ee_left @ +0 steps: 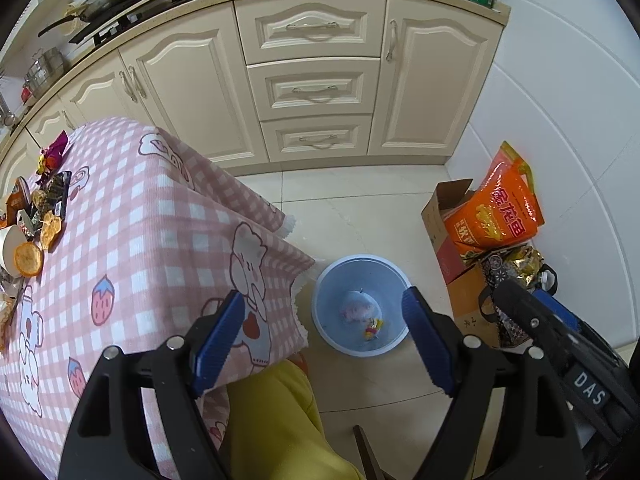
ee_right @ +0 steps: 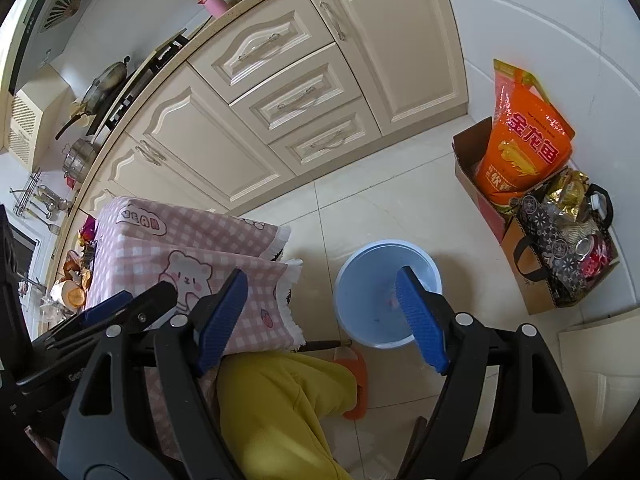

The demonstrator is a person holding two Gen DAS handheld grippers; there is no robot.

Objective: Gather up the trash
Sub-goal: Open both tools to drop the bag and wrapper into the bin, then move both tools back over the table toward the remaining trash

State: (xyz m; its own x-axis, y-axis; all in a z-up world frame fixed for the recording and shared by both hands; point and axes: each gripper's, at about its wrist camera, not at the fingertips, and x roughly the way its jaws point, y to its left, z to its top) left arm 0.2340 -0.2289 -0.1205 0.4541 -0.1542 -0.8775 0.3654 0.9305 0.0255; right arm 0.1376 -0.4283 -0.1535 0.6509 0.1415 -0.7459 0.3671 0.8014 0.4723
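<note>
A light blue bin (ee_left: 326, 276) stands on the floor tiles beside the table. A crumpled pink-white wrapper (ee_left: 358, 307) and a small yellow wrapper (ee_left: 373, 326) lie in its bottom. My left gripper (ee_left: 323, 338) hangs above the bin's near rim, open, with nothing between its blue pads (ee_left: 218, 336). My right gripper (ee_right: 320, 316) is also open and empty, with one pad over the bin (ee_right: 352, 276). More trash lies at the far left of the pink checked tablecloth (ee_left: 140, 216): orange slices (ee_left: 28, 259), dark wrappers (ee_left: 54, 196) and a paper cup (ee_left: 10, 240).
A person's yellow trouser leg (ee_left: 276, 420) and orange slipper (ee_right: 358, 376) are below the grippers. A cardboard box (ee_right: 468, 160) with an orange bag (ee_right: 520, 136) and a black patterned tote (ee_right: 560, 248) stand by the right wall. Cream cabinets (ee_left: 312, 92) run along the back.
</note>
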